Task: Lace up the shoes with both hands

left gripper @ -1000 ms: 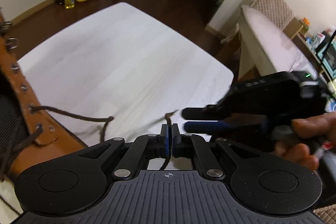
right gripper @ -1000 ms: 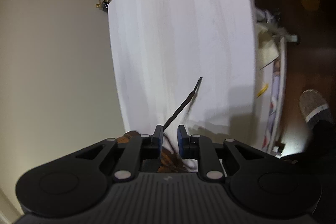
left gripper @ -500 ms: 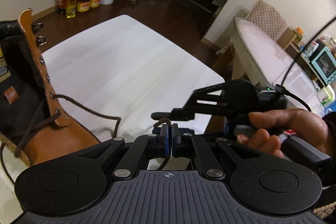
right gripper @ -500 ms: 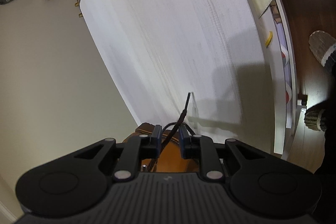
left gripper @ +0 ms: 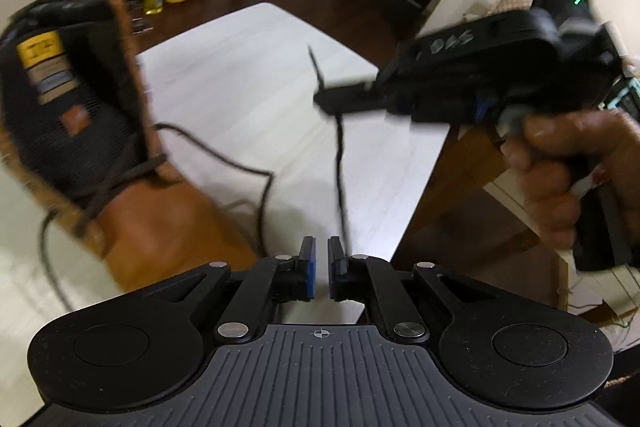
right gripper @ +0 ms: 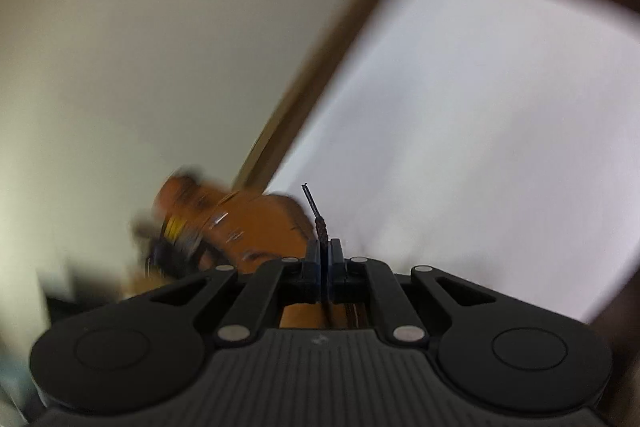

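Our right gripper (right gripper: 321, 255), jaws closing, pinches the dark braided lace (left gripper: 340, 163) tip above the white table (left gripper: 248, 75); left gripper (left gripper: 321, 267) jaws opening, empty. The tan leather boot (left gripper: 160, 227) stands left of the lace. We should pull steadily, avoiding snags.
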